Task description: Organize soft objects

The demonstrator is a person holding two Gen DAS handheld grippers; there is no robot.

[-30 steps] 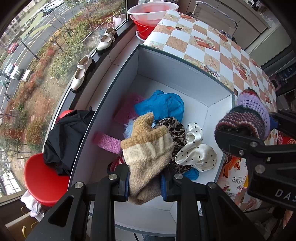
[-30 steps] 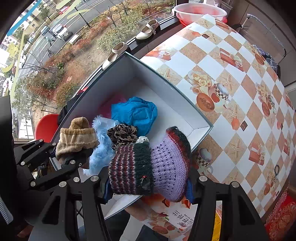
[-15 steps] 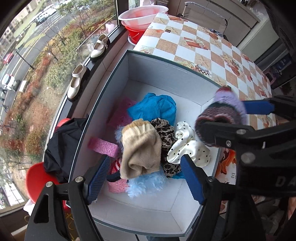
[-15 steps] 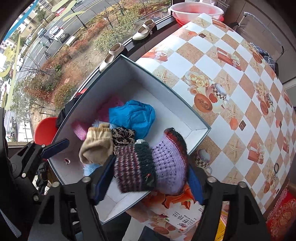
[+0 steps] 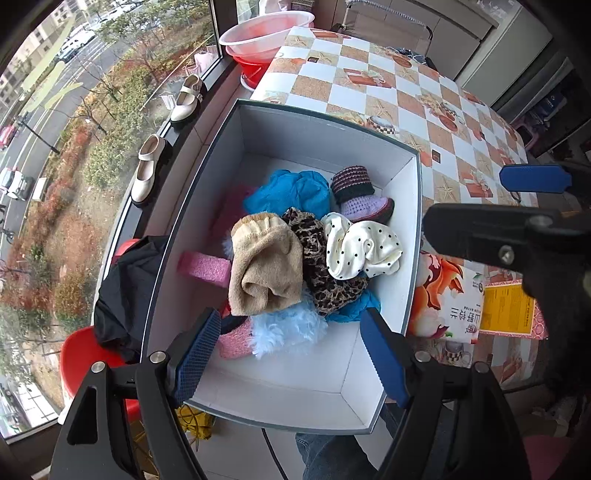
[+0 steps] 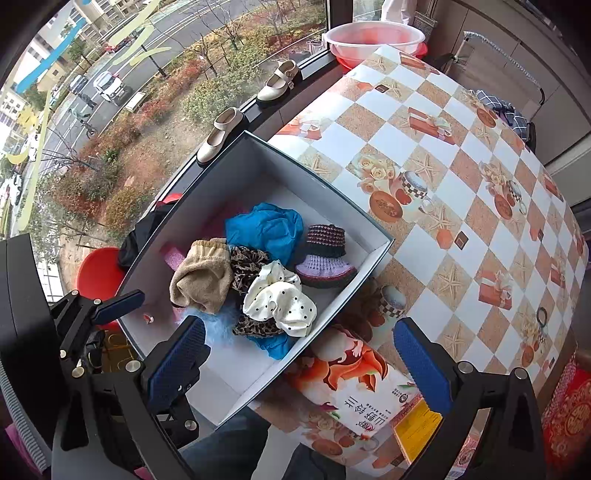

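A grey box (image 5: 325, 122) (image 6: 369, 225) with white inner walls holds a heap of soft things. On the heap lie a beige knit sock (image 5: 264, 266) (image 6: 201, 275), a purple striped knit bootie (image 5: 360, 195) (image 6: 325, 258), a white dotted cloth (image 5: 360, 245) (image 6: 280, 299), a leopard cloth (image 5: 325, 280), a blue cloth (image 5: 291, 192) (image 6: 266, 227), pale blue fluff (image 5: 288, 332) and a pink sponge (image 5: 203, 264). My left gripper (image 5: 291, 354) hangs open above the box's near end, nothing between its pads. My right gripper (image 6: 306, 363) hovers over the box's near corner, its jaws still opening and empty.
The box sits at the edge of a table with a checkered cloth (image 6: 461, 155). A printed carton (image 6: 354, 391) lies beside the box. Past the box are a red chair with black clothing (image 5: 125, 295), shoes on a window ledge (image 5: 147, 166) and plastic basins (image 5: 266, 33).
Both grippers let go: the beige sock dropped from the left one and the purple bootie from the right one into the box. Both grippers rose and now stand wide.
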